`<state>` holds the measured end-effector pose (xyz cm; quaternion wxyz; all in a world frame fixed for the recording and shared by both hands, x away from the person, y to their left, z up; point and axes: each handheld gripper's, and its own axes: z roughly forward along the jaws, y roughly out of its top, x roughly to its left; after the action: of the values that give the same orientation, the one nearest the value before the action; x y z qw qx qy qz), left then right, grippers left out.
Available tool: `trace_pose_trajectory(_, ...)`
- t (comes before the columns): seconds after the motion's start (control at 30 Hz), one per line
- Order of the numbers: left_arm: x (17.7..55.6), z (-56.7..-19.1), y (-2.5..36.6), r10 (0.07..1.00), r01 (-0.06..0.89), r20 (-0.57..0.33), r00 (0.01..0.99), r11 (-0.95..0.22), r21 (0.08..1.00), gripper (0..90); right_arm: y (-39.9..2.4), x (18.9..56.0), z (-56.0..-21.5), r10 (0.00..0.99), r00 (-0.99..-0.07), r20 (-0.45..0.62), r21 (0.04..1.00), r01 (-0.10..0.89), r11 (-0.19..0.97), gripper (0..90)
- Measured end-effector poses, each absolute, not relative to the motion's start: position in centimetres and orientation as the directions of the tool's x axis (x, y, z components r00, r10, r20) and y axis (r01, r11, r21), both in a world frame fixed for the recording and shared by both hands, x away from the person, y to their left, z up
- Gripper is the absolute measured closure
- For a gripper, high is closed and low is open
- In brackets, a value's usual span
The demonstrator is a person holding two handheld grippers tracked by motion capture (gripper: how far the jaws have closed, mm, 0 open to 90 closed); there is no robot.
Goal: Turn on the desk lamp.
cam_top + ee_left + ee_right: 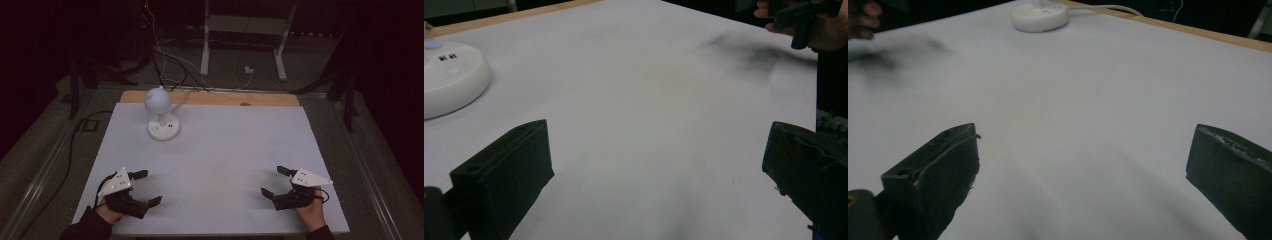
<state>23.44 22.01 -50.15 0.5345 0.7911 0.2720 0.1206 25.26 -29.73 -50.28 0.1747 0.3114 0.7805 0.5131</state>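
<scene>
Nothing is held at this moment. The left hand-held gripper point(146, 187) is rested near the near left corner of the counter point(225, 150), and the right hand-held gripper point(274, 181) near the near right corner; on both, the jaws are spread wide and no thing is between them. The only thing on the counter is a white lamp point(161, 114), which is placed upright near the far edge, toward the left, well apart from both grippers. Its round base point(449, 75) is seen to carry small buttons, and a cable leaves it over the far edge. The work is judged to be at its start. A long forward reach, probably by the left gripper, would be needed next. No containers are seen.
</scene>
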Motion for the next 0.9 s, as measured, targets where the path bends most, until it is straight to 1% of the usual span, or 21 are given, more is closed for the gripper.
trace_pose_trajectory(0.2,23.4,-50.2,21.8,0.558,0.292,-0.08,0.826,-0.301,0.908,0.3,-29.5,25.2,-50.5,0.674,-0.737,0.043,0.907,0.311,0.282,0.5)
trace_pose_trajectory(0.47,23.4,-50.4,21.5,0.559,0.301,-0.064,0.827,-0.342,0.89,0.3,-28.8,24.8,-50.6,0.671,-0.741,0.002,0.9,0.294,0.323,0.5)
trace_pose_trajectory(0.9,23.2,-50.2,21.1,0.517,0.29,-0.058,0.854,-0.379,0.879,0.3,-28.4,24.4,-49.7,0.684,-0.73,-0.023,0.907,0.273,0.321,0.5)
